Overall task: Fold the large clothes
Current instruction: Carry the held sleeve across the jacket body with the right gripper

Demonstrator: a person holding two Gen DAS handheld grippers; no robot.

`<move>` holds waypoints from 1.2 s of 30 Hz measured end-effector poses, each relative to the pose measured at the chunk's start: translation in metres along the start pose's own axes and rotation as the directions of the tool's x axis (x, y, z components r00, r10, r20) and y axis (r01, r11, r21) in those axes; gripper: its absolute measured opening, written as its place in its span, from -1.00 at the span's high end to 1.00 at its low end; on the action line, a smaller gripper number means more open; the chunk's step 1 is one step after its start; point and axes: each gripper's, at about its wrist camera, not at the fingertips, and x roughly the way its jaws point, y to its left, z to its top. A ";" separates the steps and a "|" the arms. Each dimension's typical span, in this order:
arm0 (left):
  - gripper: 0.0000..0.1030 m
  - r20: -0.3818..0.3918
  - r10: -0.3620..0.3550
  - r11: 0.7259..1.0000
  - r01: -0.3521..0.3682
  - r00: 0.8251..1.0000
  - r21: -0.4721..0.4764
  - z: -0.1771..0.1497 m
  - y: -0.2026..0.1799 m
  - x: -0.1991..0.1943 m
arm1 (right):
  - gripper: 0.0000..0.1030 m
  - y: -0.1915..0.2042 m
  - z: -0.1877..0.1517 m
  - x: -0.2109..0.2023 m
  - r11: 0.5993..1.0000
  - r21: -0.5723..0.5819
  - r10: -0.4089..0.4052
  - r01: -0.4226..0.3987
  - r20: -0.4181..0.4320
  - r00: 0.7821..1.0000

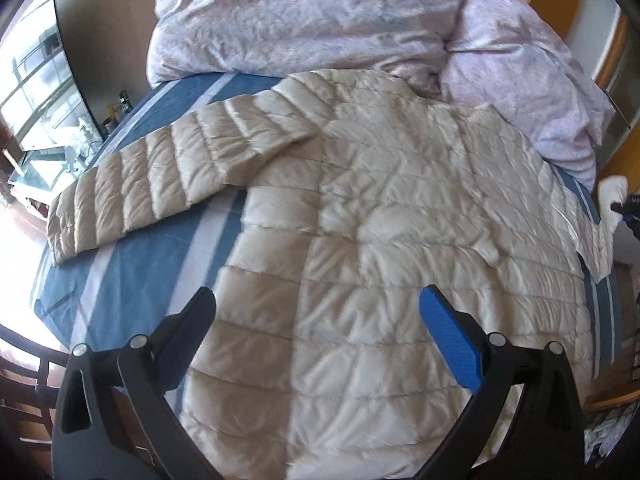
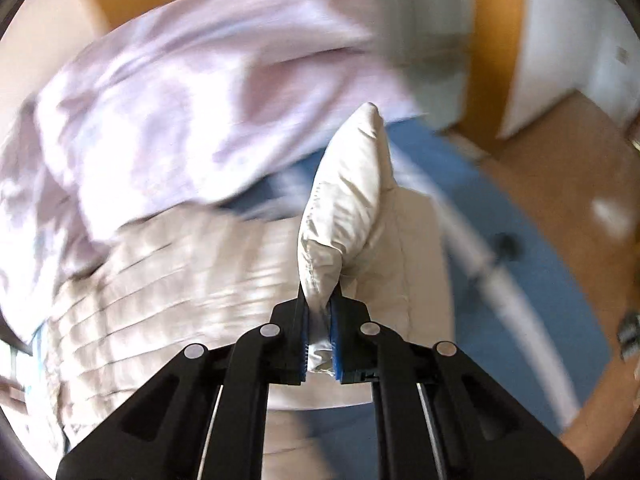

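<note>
A cream quilted puffer jacket [image 1: 360, 240] lies spread flat on the blue-and-white striped bed sheet [image 1: 132, 272], one sleeve [image 1: 160, 176] stretched out to the left. My left gripper [image 1: 316, 312] is open and empty, hovering above the jacket's lower body. My right gripper [image 2: 320, 300] is shut on the jacket's other sleeve end [image 2: 348, 200], which stands up lifted from the bed; the view is blurred. In the left wrist view this gripper shows at the far right edge [image 1: 624, 208] with the sleeve.
A crumpled pale pink duvet [image 1: 312, 20] is piled at the head of the bed, also in the right wrist view [image 2: 180, 100]. A window and glass table [image 1: 40, 120] are at left. Wooden floor [image 2: 560, 184] and a white door lie beyond the bed's right side.
</note>
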 end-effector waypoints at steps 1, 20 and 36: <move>-0.96 0.001 0.004 1.000 -0.004 1.000 -0.006 0.001 0.006 0.001 | 0.82 0.021 -0.002 0.005 0.999 -0.026 0.019 -0.020 -0.010 1.000; -0.96 -0.025 0.115 0.989 -0.116 0.993 -0.095 0.025 0.117 0.021 | 0.81 0.292 -0.109 0.070 0.913 -0.349 0.117 -0.211 -0.272 0.955; -0.96 -0.074 0.159 0.965 -0.171 0.984 -0.199 0.033 0.191 0.044 | 0.25 0.276 -0.080 0.075 0.961 -0.229 0.104 -0.153 -0.212 0.972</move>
